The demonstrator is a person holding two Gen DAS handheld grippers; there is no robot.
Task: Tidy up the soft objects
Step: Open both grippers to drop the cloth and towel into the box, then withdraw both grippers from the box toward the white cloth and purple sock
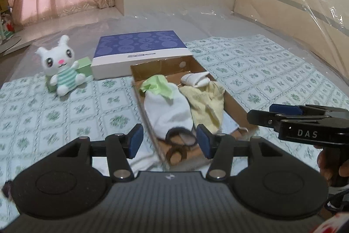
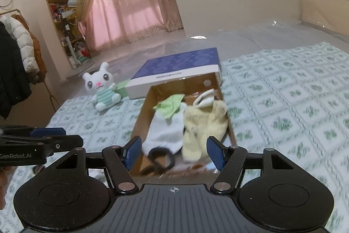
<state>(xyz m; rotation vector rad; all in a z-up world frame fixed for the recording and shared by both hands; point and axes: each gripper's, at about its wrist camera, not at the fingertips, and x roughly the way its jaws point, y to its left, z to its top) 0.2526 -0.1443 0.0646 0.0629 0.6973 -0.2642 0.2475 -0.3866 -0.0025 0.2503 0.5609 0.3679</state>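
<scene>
An open cardboard box lies on the patterned bed cover. Inside it are a white sock, a green cloth, a yellow towel, a small white rolled item and a dark hair band. My left gripper hangs open above the box's near end, nothing between its blue pads. My right gripper is open too, held over the near end. A white plush bunny sits left of the box.
The blue-and-white box lid lies behind the box. A green carton stands by the bunny. The right gripper shows at the left view's right edge. A plastic-wrapped headboard, curtains, a fan and coats surround the bed.
</scene>
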